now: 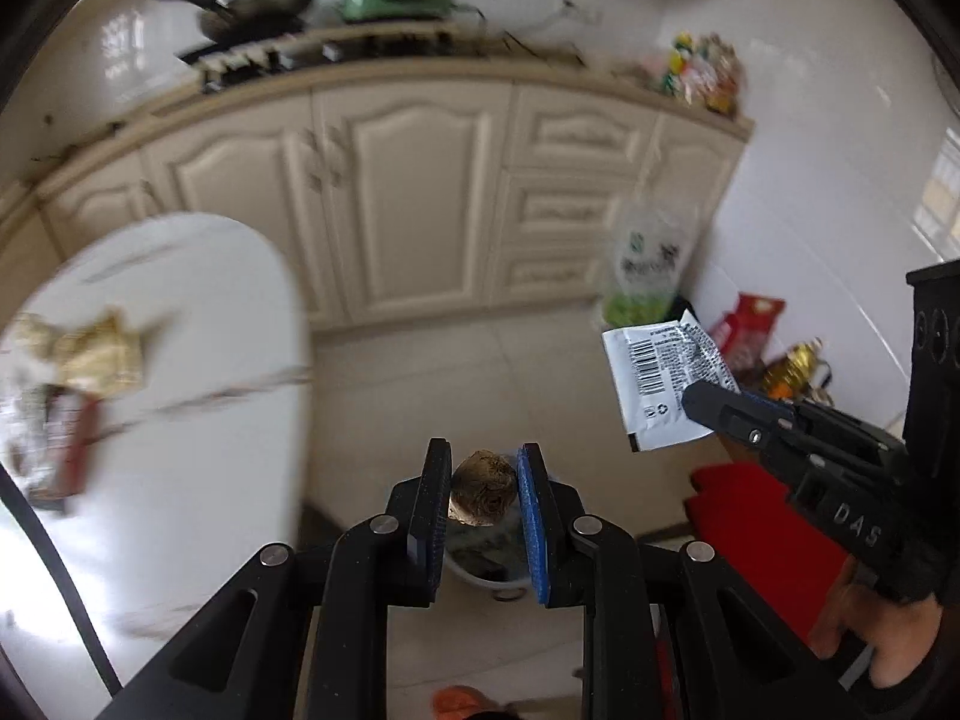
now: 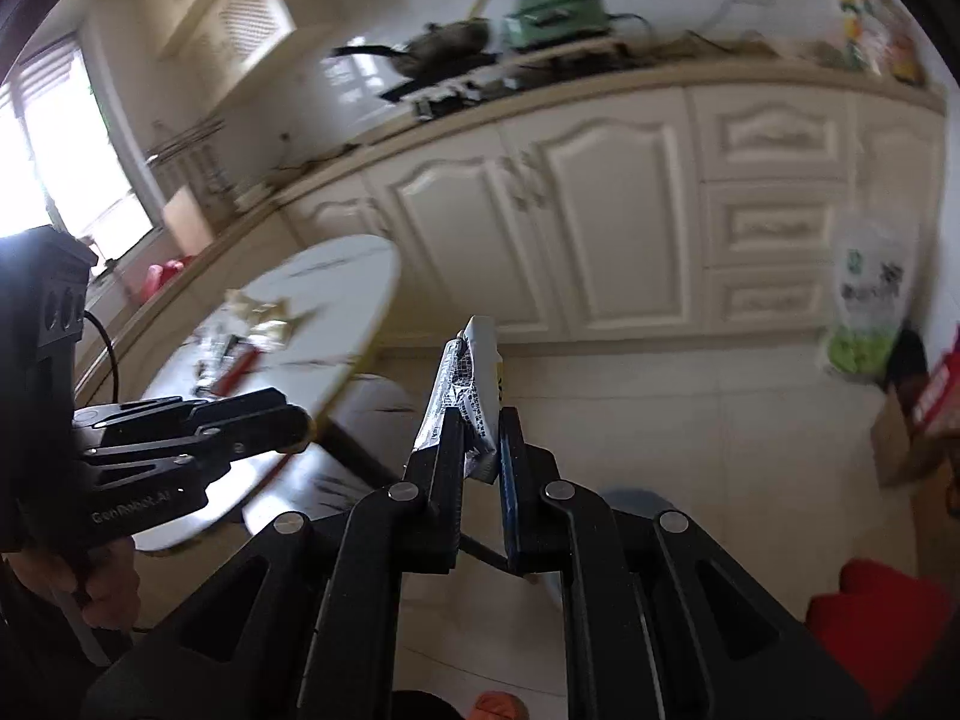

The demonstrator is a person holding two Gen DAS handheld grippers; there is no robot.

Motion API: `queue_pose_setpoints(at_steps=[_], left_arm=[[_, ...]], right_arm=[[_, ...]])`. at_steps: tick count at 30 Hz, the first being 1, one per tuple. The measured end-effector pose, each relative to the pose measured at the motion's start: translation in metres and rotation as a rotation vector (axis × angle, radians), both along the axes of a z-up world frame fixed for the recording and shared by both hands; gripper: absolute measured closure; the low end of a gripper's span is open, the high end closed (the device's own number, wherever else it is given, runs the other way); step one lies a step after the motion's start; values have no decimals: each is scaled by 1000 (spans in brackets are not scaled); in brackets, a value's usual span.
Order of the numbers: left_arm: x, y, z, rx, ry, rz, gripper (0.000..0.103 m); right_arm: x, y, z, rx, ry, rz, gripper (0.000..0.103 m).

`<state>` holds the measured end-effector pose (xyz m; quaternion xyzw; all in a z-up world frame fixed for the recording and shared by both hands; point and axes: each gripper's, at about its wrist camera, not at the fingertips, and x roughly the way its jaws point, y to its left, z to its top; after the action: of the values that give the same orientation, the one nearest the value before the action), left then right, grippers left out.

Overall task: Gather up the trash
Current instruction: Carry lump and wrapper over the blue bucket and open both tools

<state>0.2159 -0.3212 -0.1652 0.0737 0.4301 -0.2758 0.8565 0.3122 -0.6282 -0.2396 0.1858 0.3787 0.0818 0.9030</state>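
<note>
Cream kitchen cabinets are standing behind while the left tool is pinching a light crumpled wad above the bin, and the right tool is gripping a thin, slippery wrapper by its lower edge.

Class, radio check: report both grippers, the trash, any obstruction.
Left gripper shut on brown wad, above bin. Right gripper shut on white wrapper. More trash on table. Nothing blocking.
</note>
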Motion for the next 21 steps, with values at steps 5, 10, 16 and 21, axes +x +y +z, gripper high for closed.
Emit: queue_pose_setpoints(at_steps=[5,10,16,21], left_arm=[[32,-48,-36,18,81,-46,85],[72,-80,-62,44,110,-53,83],[103,-117,-87,84,101,-41,43],[103,-121,-98,111,113,13,38]], right_arm=[[4,-35,-45,16,73,-54,92],[9,-57,-84,43,139,-83,92],[17,-70,-119,73,191,-97,92],[26,-68,-135,92,211,-99,84]])
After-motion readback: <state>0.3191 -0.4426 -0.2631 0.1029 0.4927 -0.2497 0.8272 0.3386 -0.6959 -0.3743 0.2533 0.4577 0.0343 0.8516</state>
